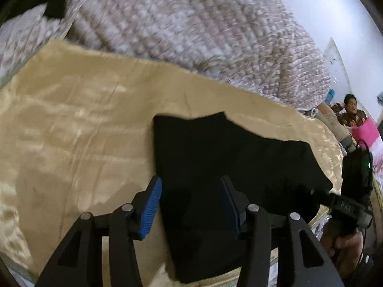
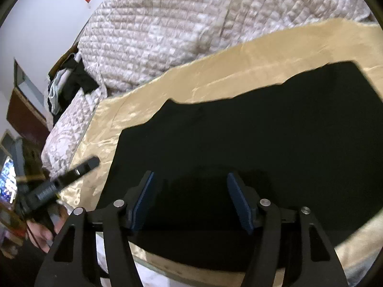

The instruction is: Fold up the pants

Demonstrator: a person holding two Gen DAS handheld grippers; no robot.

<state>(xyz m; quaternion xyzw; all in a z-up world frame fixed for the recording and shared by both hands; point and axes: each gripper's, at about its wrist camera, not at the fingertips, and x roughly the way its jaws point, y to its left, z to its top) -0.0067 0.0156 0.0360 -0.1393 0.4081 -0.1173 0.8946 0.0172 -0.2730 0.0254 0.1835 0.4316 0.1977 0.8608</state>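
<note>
Left wrist view
Left claw: the black two-finger left claw (image 1: 190, 204) with blue ribbed pads hangs spread above the cloth, pinching nothing.
Pants: the black fabric pants (image 1: 229, 167) lie flat on a shiny golden satin sheet (image 1: 71, 131); their near edge runs under and between the pads.
Behind: a pale quilted bedspread (image 1: 191, 28) is heaped past the sheet's far edge.
Right side: the other black gripper body (image 1: 347, 205) sits at the pants' right edge, a hand (image 1: 347, 241) below it.

Right wrist view
Right claw: the right claw (image 2: 190, 203) is spread too, nothing between its pads.
Pants: the dark cloth fills the middle and right of the bed, directly beneath the fingers.
Left side: the left tool reaches in over the golden sheet, just beside the pants' left edge.
Far corner: a dark garment (image 2: 76, 81) lies on the bedspread.
</note>
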